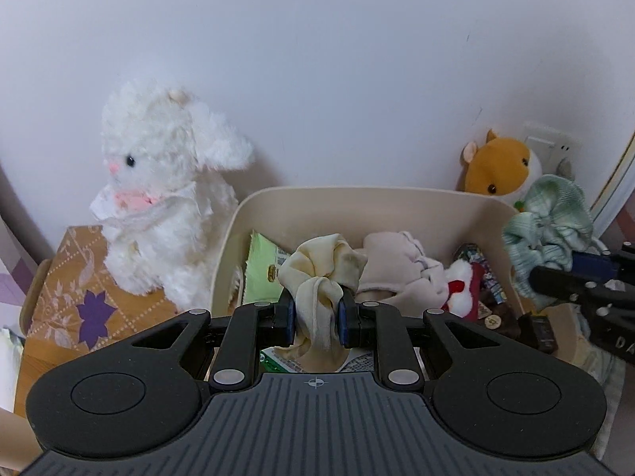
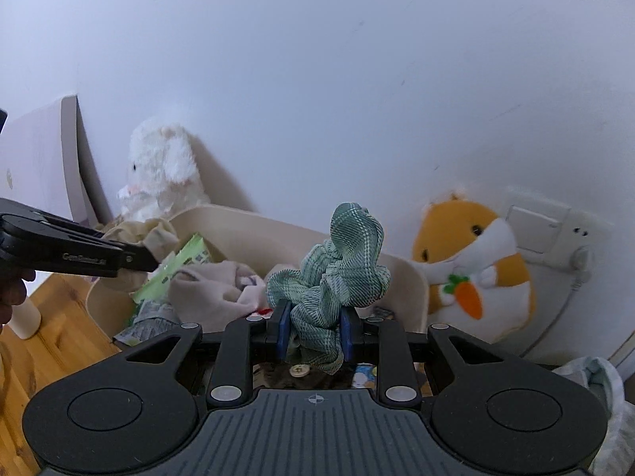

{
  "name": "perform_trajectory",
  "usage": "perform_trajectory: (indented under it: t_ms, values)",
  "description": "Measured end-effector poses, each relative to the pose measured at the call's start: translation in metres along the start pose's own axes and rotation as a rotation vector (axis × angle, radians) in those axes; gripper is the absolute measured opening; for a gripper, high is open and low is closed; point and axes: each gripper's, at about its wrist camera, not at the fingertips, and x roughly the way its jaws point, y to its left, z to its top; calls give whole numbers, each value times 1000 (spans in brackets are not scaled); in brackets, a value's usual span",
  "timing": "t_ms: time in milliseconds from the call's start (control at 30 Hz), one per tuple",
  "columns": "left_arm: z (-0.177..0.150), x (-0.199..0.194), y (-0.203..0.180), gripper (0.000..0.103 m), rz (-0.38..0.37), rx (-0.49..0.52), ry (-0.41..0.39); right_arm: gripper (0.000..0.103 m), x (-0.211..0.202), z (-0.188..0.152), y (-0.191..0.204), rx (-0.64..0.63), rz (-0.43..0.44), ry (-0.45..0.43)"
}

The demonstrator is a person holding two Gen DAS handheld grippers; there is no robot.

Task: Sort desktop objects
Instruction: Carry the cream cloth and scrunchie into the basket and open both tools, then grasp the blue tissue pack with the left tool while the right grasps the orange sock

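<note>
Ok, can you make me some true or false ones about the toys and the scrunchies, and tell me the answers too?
1. The left tool is squeezing a cream satin scrunchie. True.
2. The right tool holds a red scrunchie. False: it holds a green checked fabric scrunchie.
3. The fluffy white bunny toy sits on an orange patterned box. True.
4. The orange and white hamster plush has a banana on its tummy. False: it has a carrot.
5. The beige plastic bin has nothing inside. False: it holds cloth, a green packet and other small things.
</note>
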Motion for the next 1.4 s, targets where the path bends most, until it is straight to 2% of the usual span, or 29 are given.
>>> perform_trajectory:
  t_ms: [200,267,300,333,367,400,467,567,633,667,833,967,1100,1167,1300,1400]
  values:
    - [-7,9,-11,20,7,53,-3,26,24,-7,4,8,15,61]
    - [-9,12,-13,21,1,59,7,29,28,-11,5,10,14,77]
    - [-9,13,-12,22,1,57,10,36,29,-13,5,7,11,84]
    - [-10,14,-12,28,9,51,8,43,30,-14,5,4,8,88]
    - [-11,13,-11,38,23,42,1,45,30,-16,6,1,3,90]
    - [-12,13,-10,43,33,30,-3,50,30,-17,6,-1,1,92]
    - [-13,11,-7,61,36,5,-10,59,29,-18,4,3,3,92]
    - [-14,8,-4,71,32,-16,-22,67,25,-19,3,-2,4,90]
    - [-14,4,-4,76,50,-21,-42,77,21,-19,3,-24,-7,86]
    - [-14,2,-5,78,61,-22,-50,79,18,-19,4,-33,-12,82]
    - [-17,-7,-8,79,31,-18,-46,91,3,-25,6,-84,-13,67]
    - [-21,-19,-10,80,12,-18,-46,93,-14,-33,7,-122,-15,38]
    - [-33,-33,-12,80,-8,-31,-19,103,-34,-45,5,-130,-27,-14]
    - [-43,-40,-13,80,-15,-41,0,103,-42,-55,2,-127,-26,-28]
    - [-64,-48,-18,80,-29,-60,48,103,-47,-76,-6,-113,-14,11]
    - [-81,-47,-27,80,-20,-31,89,103,-42,-91,-14,-107,-39,78]
